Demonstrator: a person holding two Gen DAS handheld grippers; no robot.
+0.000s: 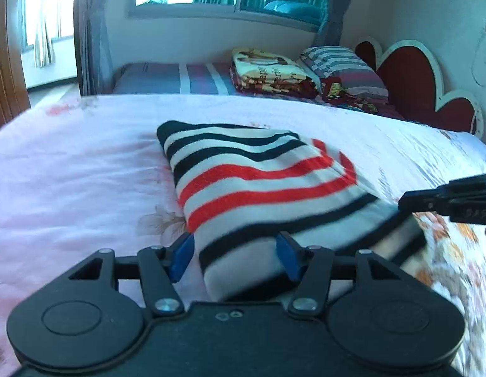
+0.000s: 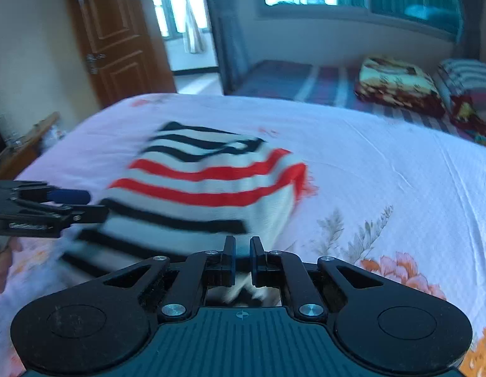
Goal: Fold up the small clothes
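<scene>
A striped knit garment point(image 1: 261, 188), white with black and red stripes, lies partly folded on the pink floral bedsheet point(image 1: 70, 172). My left gripper point(image 1: 236, 256) is open, its blue pads on either side of the garment's near edge. In the right wrist view the garment point(image 2: 205, 188) is blurred by motion. My right gripper point(image 2: 242, 259) is nearly closed on the garment's near edge, with cloth showing between and behind the fingers. The right gripper shows in the left wrist view point(image 1: 447, 201) beside the garment's right side; the left gripper shows in the right wrist view point(image 2: 54, 204).
A second bed with a striped cover point(image 1: 180, 78) stands behind, carrying a folded patterned blanket point(image 1: 271, 69) and a striped pillow point(image 1: 343, 66). A heart-shaped headboard point(image 1: 415, 78) is at the right. A brown door point(image 2: 117, 31) and a wooden bedside table point(image 2: 26, 144) are at the left.
</scene>
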